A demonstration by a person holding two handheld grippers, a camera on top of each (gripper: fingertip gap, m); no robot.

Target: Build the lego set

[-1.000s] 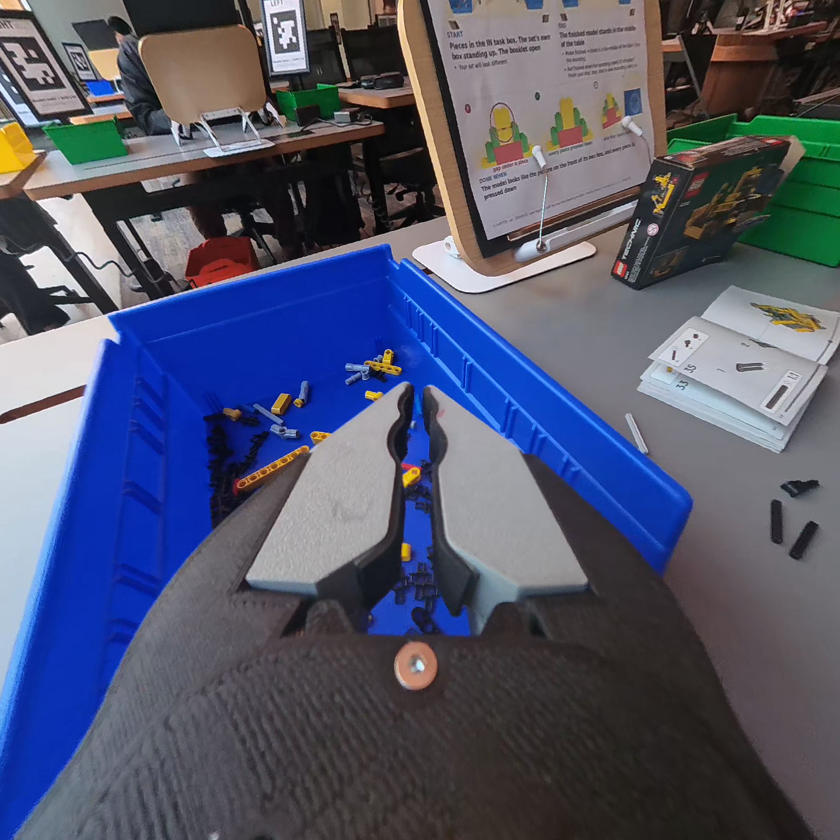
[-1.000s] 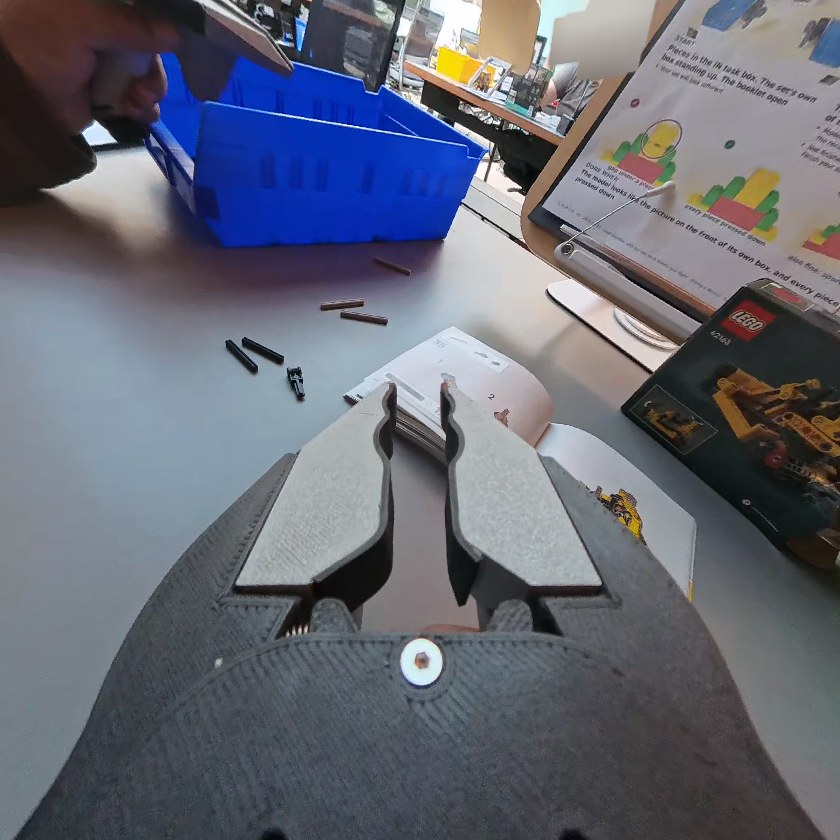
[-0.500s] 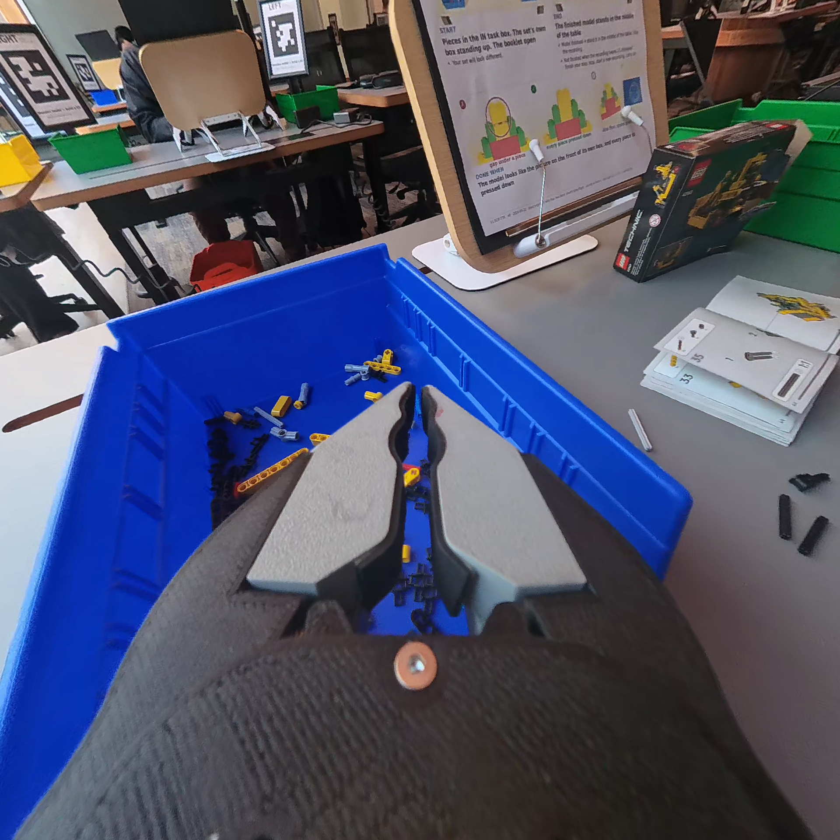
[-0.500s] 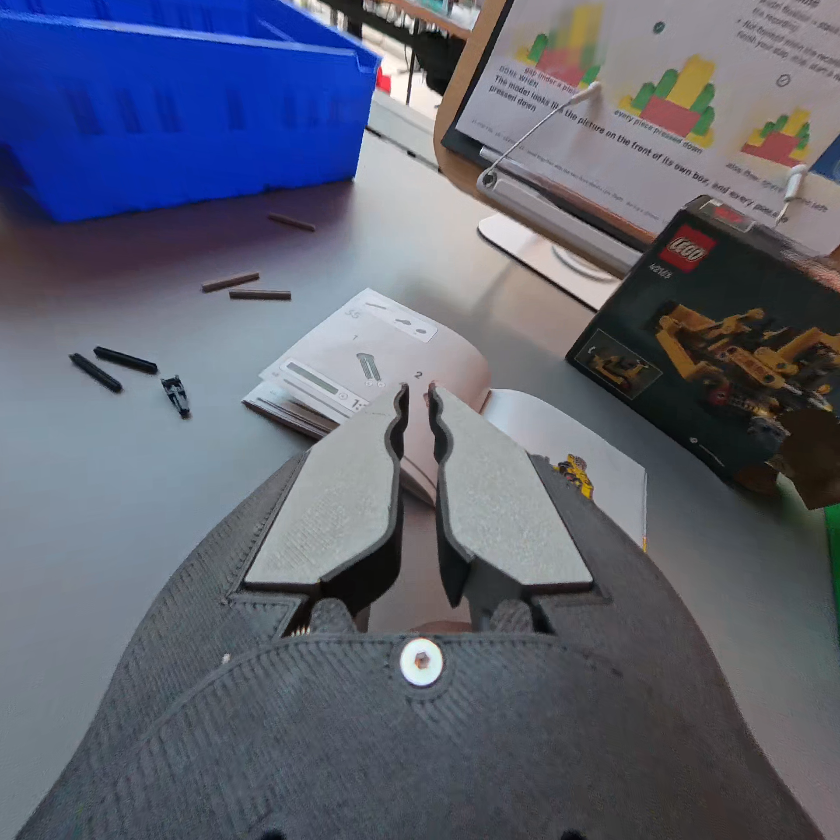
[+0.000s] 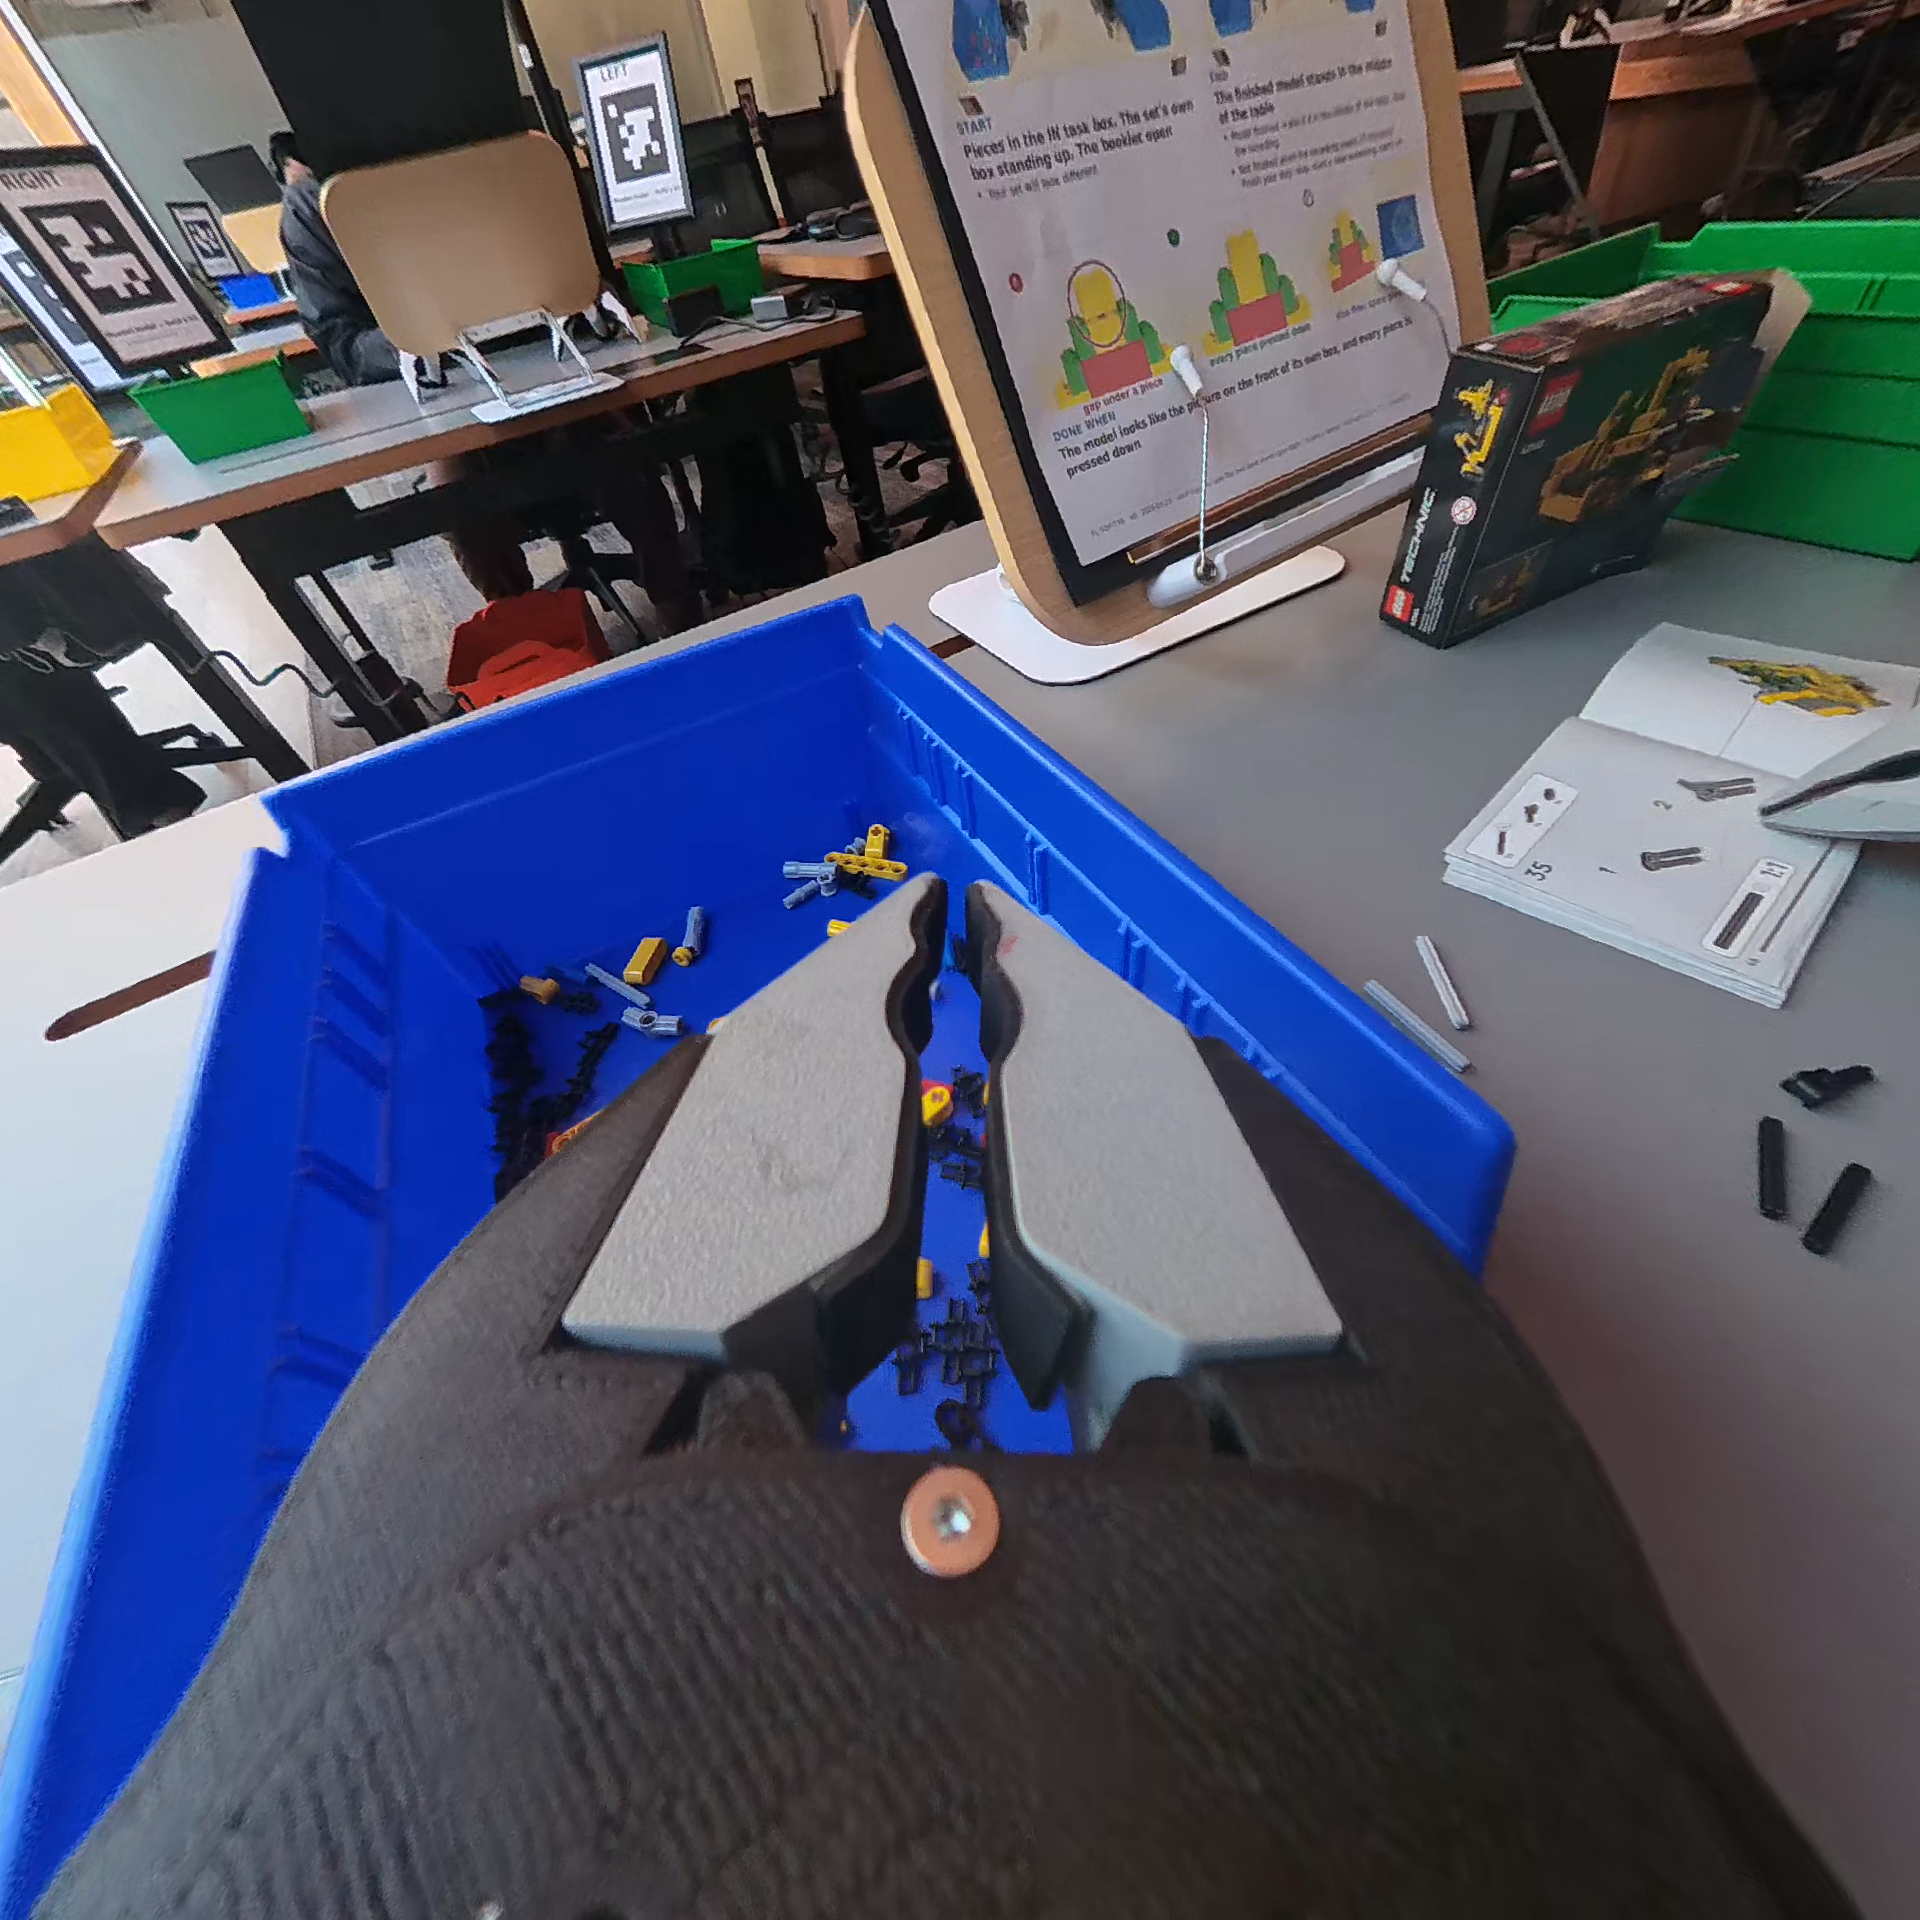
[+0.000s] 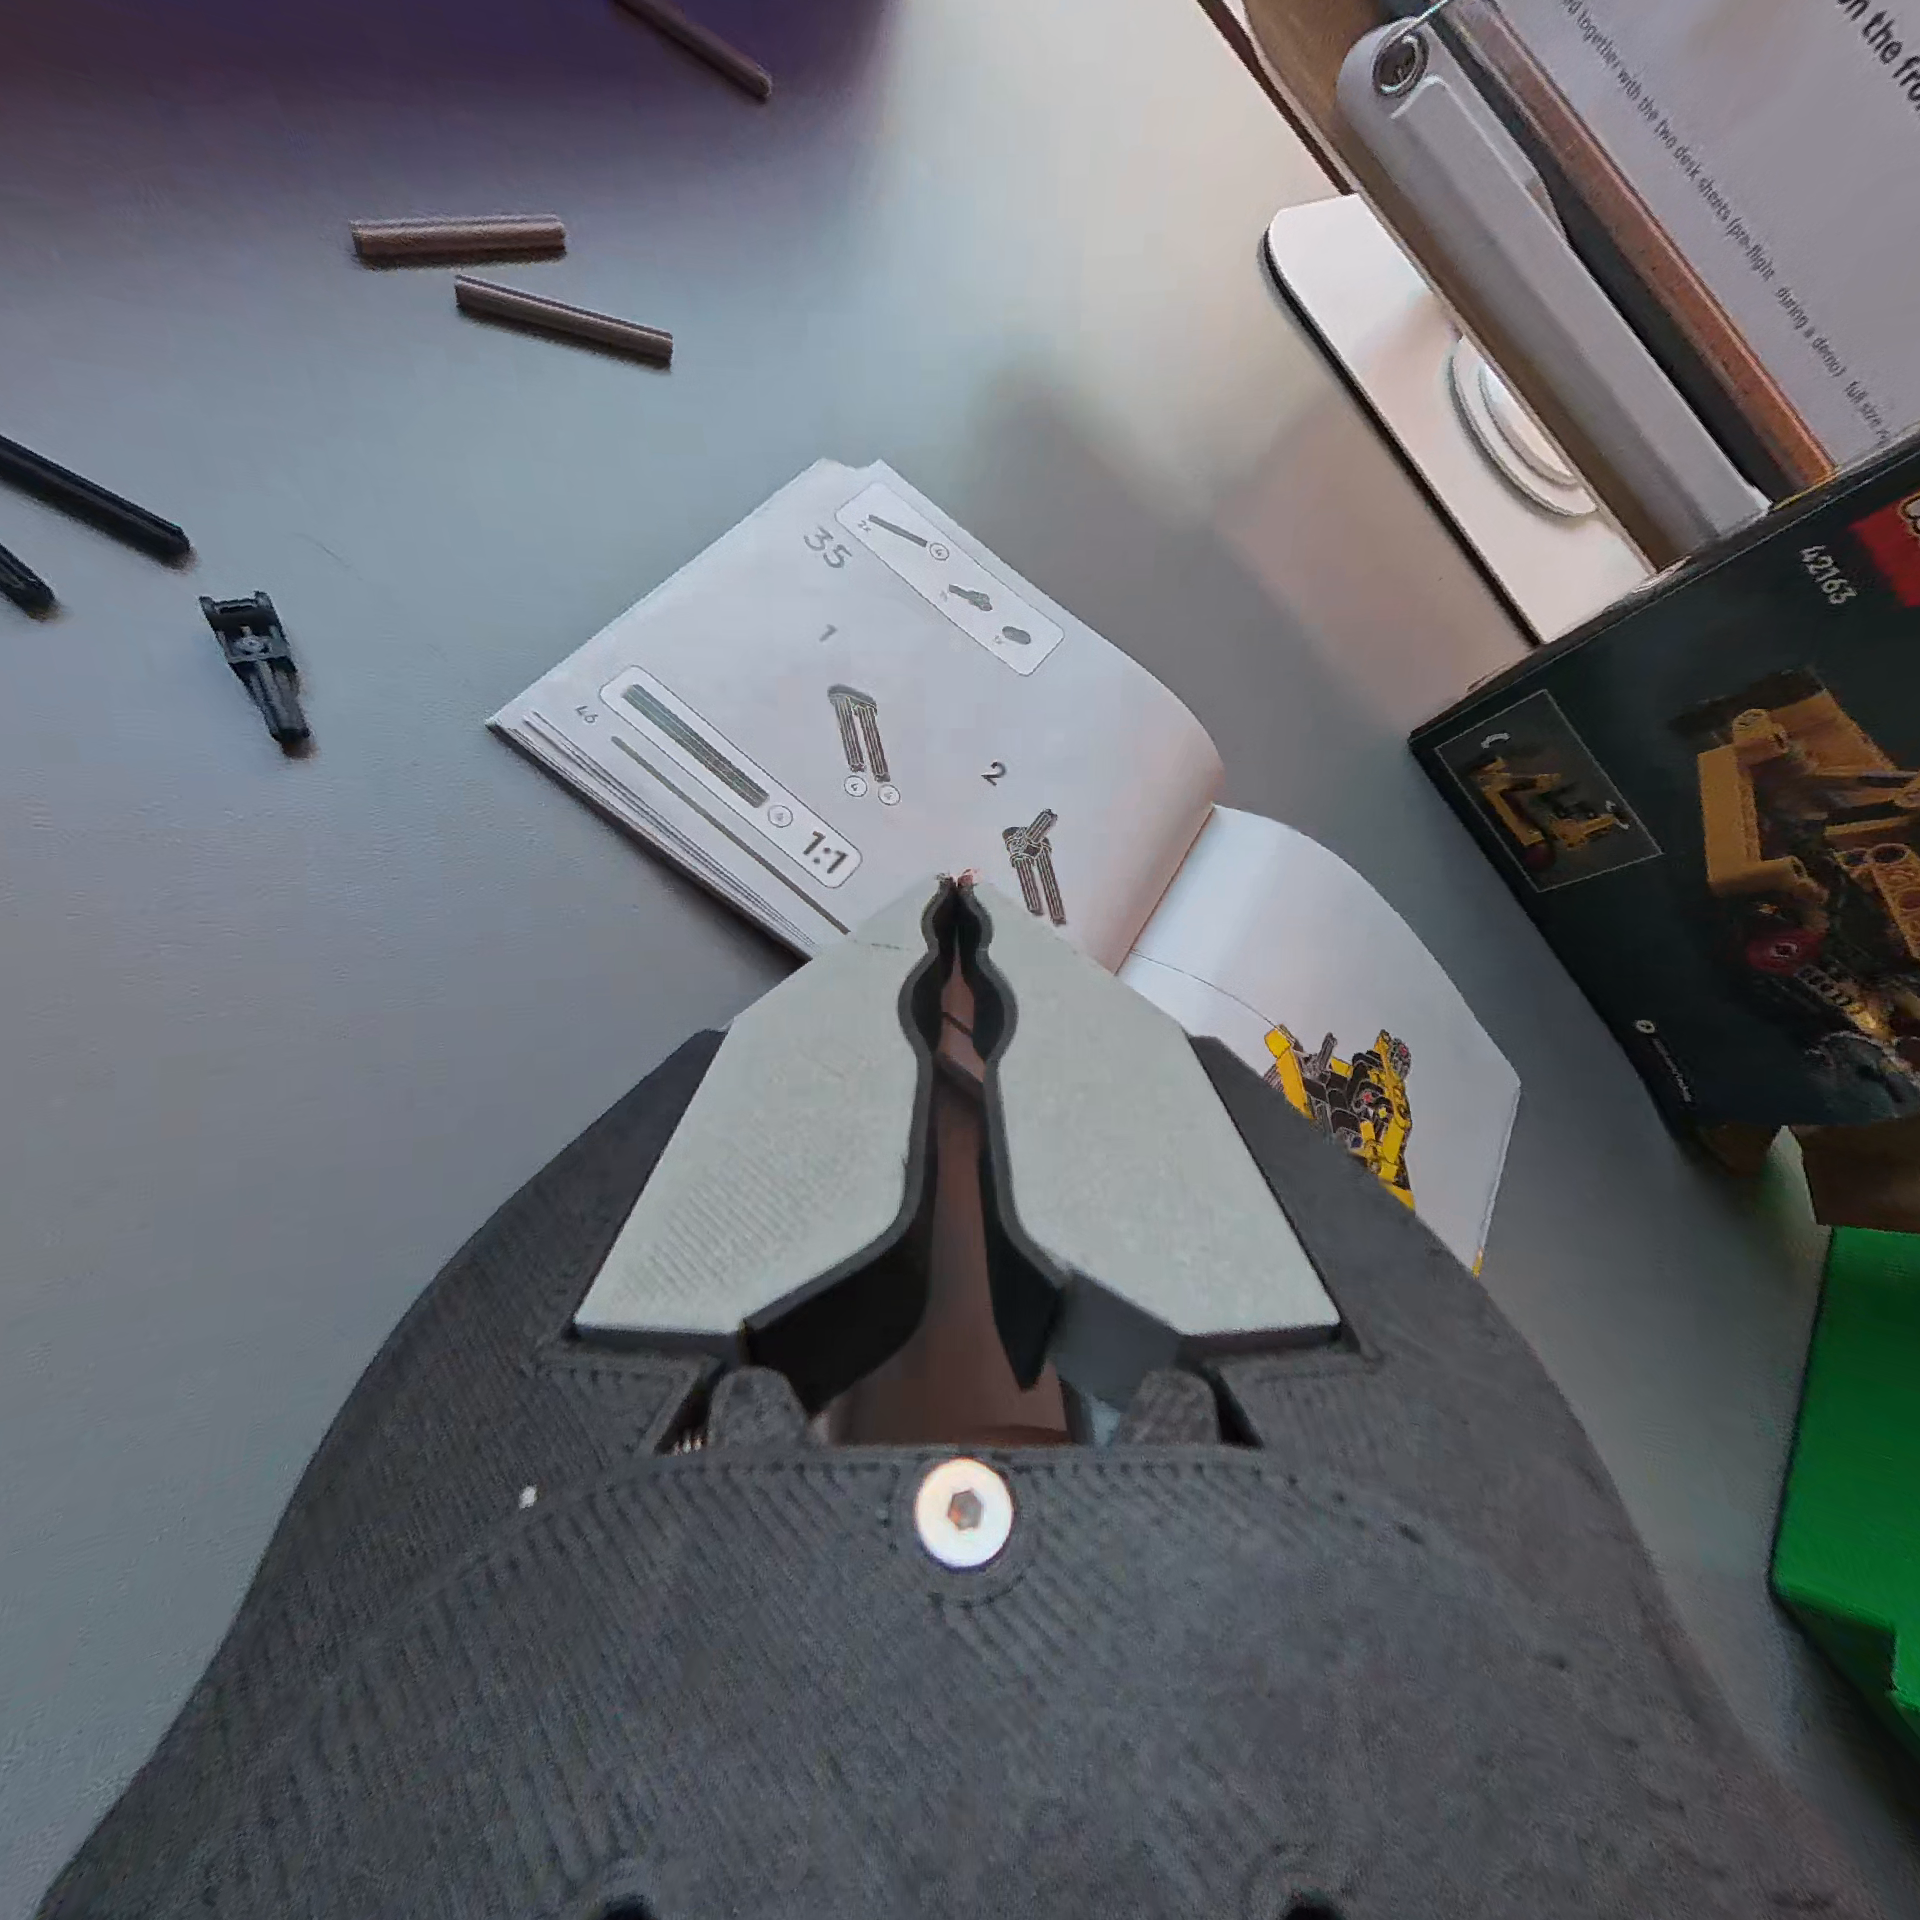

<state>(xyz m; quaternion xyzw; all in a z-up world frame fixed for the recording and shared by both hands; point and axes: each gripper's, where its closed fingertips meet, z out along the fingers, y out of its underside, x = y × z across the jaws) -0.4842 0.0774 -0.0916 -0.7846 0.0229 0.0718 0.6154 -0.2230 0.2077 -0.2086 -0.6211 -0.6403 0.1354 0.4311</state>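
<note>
A shared workroom laid out as a row of data-collection stations, part lab and part open office. Grey desks (image 5: 488, 416) on black frames stand in lines, each carrying coloured plastic bins: a green bin (image 5: 223, 407), a yellow bin (image 5: 47, 442), a blue bin (image 5: 1226, 997) of small building parts. Framed fiducial-marker signs (image 5: 636, 130) mark the stations, and a wooden instruction board (image 5: 1164, 260) on a white stand faces the nearest desk. A seated person (image 5: 317, 281) works at a desk behind.
</note>
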